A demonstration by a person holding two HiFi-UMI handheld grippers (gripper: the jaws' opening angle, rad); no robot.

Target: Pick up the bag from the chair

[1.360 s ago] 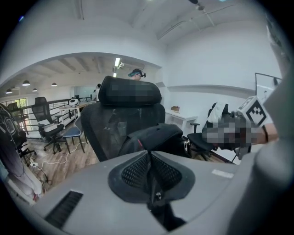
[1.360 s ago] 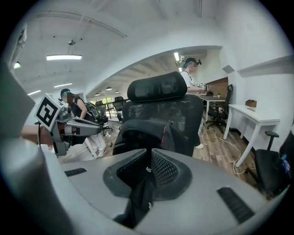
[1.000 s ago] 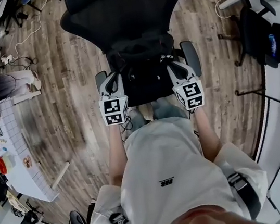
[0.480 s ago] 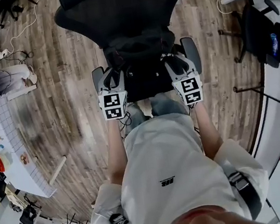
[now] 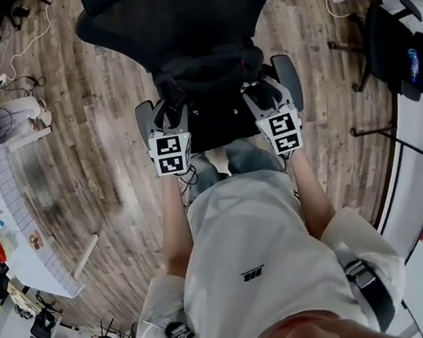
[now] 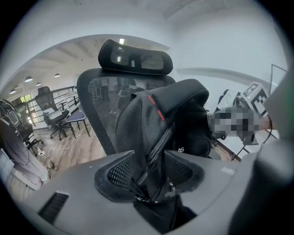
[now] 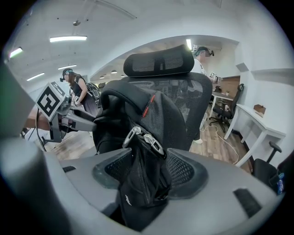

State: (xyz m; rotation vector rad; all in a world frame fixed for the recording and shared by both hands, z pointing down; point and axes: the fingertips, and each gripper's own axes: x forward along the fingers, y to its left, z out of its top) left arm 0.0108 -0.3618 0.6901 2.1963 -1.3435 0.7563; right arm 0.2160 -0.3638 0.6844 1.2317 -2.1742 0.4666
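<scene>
1. Left of the left gripper: wood floor; just beside it, the left armrest of the chair.
2. Left gripper: released, with jaws spread wide after just opening. Tilted down and forward toward the seat.
3. Between its jaws: a fold of the bag, with a zipper running down into the gap. No visible squeeze on the cloth; possibly brushing one pad, hard to tell.
4. Ahead of both grippers: bag upright on the seat, against the mesh back, below the headrest. Red tab near its top.
5. Right gripper: likewise released, jaws wide after just opening, tilted down at the same slant, level with its partner.
6. Between the jaws of the right gripper: a hanging corner of the bag, loose and not clamped. Two metal zipper pulls just above the gap.
7. Right of that gripper: right armrest just beside it; well beyond, a white desk.
</scene>
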